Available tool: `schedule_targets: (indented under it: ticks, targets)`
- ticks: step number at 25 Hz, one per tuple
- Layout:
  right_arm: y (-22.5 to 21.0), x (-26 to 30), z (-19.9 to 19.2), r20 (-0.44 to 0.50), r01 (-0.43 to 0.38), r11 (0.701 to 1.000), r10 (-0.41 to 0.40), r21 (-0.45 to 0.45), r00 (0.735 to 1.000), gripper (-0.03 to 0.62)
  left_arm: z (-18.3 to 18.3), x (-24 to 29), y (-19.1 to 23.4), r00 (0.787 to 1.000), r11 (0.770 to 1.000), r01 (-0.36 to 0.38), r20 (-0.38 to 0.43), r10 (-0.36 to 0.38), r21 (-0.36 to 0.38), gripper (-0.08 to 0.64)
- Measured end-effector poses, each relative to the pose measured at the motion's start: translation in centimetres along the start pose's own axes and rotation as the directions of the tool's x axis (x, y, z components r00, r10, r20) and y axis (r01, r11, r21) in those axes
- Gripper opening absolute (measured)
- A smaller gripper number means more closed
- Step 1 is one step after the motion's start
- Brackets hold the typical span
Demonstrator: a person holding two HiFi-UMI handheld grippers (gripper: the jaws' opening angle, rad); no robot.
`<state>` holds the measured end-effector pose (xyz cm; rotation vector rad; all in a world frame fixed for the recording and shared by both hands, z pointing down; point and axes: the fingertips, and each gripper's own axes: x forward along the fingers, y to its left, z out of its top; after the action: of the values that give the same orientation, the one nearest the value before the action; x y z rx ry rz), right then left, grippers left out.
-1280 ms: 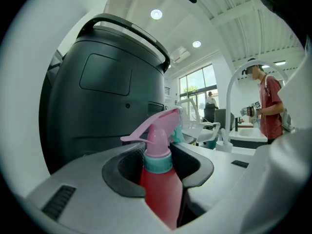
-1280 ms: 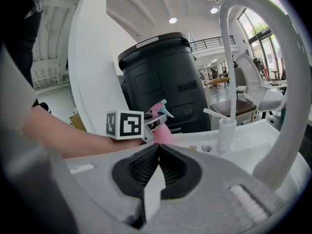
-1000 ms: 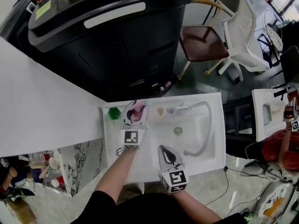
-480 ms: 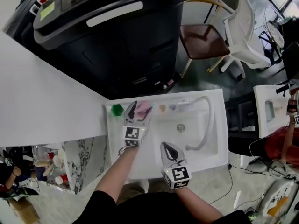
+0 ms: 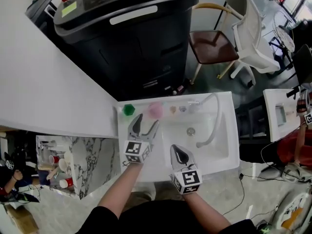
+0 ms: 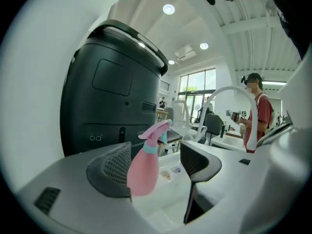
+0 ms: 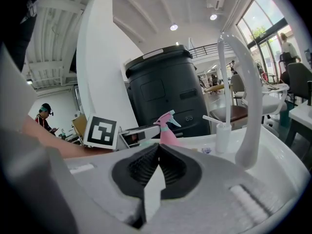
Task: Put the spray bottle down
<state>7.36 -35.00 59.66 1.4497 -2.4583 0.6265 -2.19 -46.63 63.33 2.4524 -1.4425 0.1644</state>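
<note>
At the counter's (image 5: 229, 155) far edge, towards its left corner, the bottle (image 5: 155, 110) stands upright on its own base, nozzle towards the far side; a green thing (image 5: 128, 109) sits just beside it, nearer the corner; the faucet (image 5: 212, 116) arches over the basin towards the right edge.

The left gripper (image 5: 147, 121) hangs over the counter just short of the bottle, its fingers spread wide with nothing clamped; its own view shows both pads apart and the pink body beyond them, in line with the gap; the bottle looks clear of both tips, though from above the right-hand tip comes so close that a light touch cannot be ruled out. The right gripper (image 5: 178, 155) rests over the near edge, well apart from the bottle, its fingers pressed together on nothing.

The relation that matters: the bottle lies straight ahead of the left fingers, towards the far edge, with its long axis vertical and so crosswise to the line of the jaws; the left gripper is much the nearer of the two. The setting-down looks done; what seems to remain is to draw the left gripper straight back towards the near edge, keeping the fingers spread so neither tip clips the body and tips it into the basin.
</note>
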Motion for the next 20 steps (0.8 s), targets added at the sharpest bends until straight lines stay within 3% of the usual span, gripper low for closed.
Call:
schedule_targets:
  ticks: [5, 12, 14, 17, 20]
  targets:
    - [2.4, -2.9, 1.2, 0.065, 0.026, 0.999, -0.024, -0.033, 0.998, -0.003, 2.8, -7.7, -3.0, 0.996, 0.995, 0.022, 0.084, -0.013, -0.102, 0.311]
    - [8.3, -9.2, 0.8, 0.110, 0.076, 0.995, -0.069, -0.060, 0.992, -0.003, 4.8, -20.7, -8.7, 0.990, 0.986, 0.094, 0.114, -0.079, -0.138, 0.304]
    - [10.1, -10.7, -0.4, 0.101, 0.090, 0.994, -0.083, -0.066, 0.991, -0.003, 4.3, -24.5, -9.7, 0.991, 0.983, 0.091, 0.112, -0.073, -0.163, 0.269]
    - [13.1, -13.2, -2.3, 0.093, 0.091, 0.995, -0.087, -0.048, 0.992, -0.003, 3.6, -30.5, -10.3, 0.992, 0.969, 0.056, 0.120, -0.028, -0.239, 0.118]
    - [16.2, -16.1, -2.7, 0.111, 0.076, 0.996, -0.071, -0.042, 0.991, -0.003, 3.3, -35.5, -11.3, 0.996, 0.969, 0.038, 0.090, -0.016, -0.243, 0.080]
